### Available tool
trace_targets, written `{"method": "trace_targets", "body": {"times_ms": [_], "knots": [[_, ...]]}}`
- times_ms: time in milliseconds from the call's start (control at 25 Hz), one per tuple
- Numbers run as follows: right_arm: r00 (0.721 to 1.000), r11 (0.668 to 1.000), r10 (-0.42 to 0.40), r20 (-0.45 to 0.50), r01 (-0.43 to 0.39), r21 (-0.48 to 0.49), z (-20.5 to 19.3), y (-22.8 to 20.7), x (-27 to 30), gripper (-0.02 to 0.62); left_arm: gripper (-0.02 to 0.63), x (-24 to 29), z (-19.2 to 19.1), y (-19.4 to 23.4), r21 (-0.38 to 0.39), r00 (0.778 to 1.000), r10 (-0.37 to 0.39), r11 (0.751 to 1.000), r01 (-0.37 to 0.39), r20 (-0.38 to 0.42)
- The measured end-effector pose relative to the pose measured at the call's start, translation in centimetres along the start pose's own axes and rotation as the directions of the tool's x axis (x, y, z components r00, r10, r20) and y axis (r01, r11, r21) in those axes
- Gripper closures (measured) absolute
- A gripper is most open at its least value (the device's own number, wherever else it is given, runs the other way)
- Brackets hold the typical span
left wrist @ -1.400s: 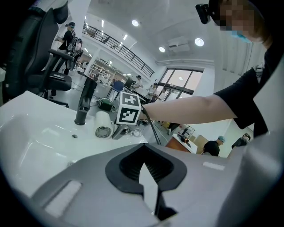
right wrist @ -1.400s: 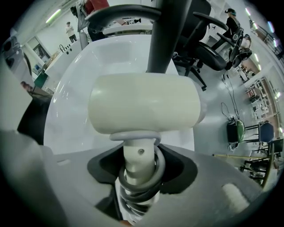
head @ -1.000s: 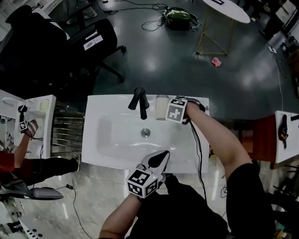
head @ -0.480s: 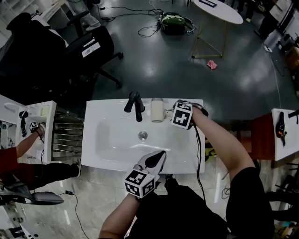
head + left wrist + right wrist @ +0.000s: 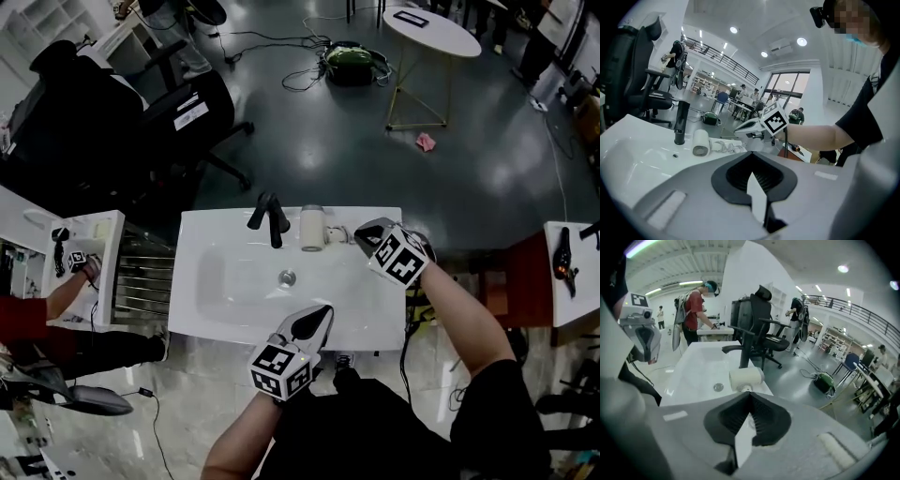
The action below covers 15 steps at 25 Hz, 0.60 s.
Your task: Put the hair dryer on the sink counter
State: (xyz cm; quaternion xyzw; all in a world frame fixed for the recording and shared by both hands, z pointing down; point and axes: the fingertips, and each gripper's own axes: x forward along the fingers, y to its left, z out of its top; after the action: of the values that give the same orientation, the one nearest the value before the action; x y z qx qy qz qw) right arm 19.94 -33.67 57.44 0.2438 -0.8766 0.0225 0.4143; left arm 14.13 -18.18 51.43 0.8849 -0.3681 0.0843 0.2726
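Note:
The white hair dryer (image 5: 311,228) lies on its side at the back of the white sink counter (image 5: 208,319), just right of the black faucet (image 5: 269,217). It also shows in the left gripper view as the hair dryer (image 5: 700,143), with its cord (image 5: 729,147) trailing right, and in the right gripper view as the hair dryer (image 5: 746,377). My right gripper (image 5: 366,235) hovers right of the dryer, clear of it. Its jaws have just been closing with nothing between them, and they are shut. My left gripper (image 5: 319,319) is shut and empty over the counter's front edge.
The drain (image 5: 287,277) sits in the middle of the basin. A black cable (image 5: 409,328) hangs off the counter's right side. A black office chair (image 5: 141,112) stands behind on the left. A person (image 5: 37,314) works at a neighbouring counter on the left.
My right gripper has lifted off the hair dryer's handle and drawn back to the right, with its jaws now together. The dryer stays on the counter. The left gripper has barely moved.

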Motion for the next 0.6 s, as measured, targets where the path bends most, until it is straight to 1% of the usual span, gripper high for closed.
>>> {"method": "trace_targets", "body": {"times_ms": [160, 280, 440, 520, 600], "knots": [[0.989, 0.989, -0.033, 0.141, 0.012, 0.146, 1.2, 1.5, -2.9, 0.594, 0.603, -1.0, 0.4, -0.2, 0.011, 1.000, 0.013, 1.000, -0.013, 0.016], [0.966, 0.963, -0.070, 0.250, 0.000, 0.269, 2.8, 3.2, -5.4, 0.594, 0.603, -2.3, 0.6, 0.0, 0.017, 1.000, 0.016, 1.000, -0.017, 0.022], [0.918, 0.899, -0.121, 0.378, -0.061, 0.435, 5.2, 6.1, -8.2, 0.594, 0.603, -4.2, 1.1, 0.3, 0.013, 0.999, 0.014, 1.000, -0.015, 0.036], [0.900, 0.865, -0.142, 0.413, -0.090, 0.494, 6.0, 7.8, -9.2, 0.594, 0.603, -5.3, 1.2, 0.5, 0.009, 0.999, 0.011, 1.000, -0.011, 0.036], [0.888, 0.835, -0.162, 0.430, -0.110, 0.540, 6.5, 9.5, -10.1, 0.594, 0.603, -6.4, 1.2, 0.6, 0.008, 1.000, -0.005, 1.000, 0.005, 0.029]]}}
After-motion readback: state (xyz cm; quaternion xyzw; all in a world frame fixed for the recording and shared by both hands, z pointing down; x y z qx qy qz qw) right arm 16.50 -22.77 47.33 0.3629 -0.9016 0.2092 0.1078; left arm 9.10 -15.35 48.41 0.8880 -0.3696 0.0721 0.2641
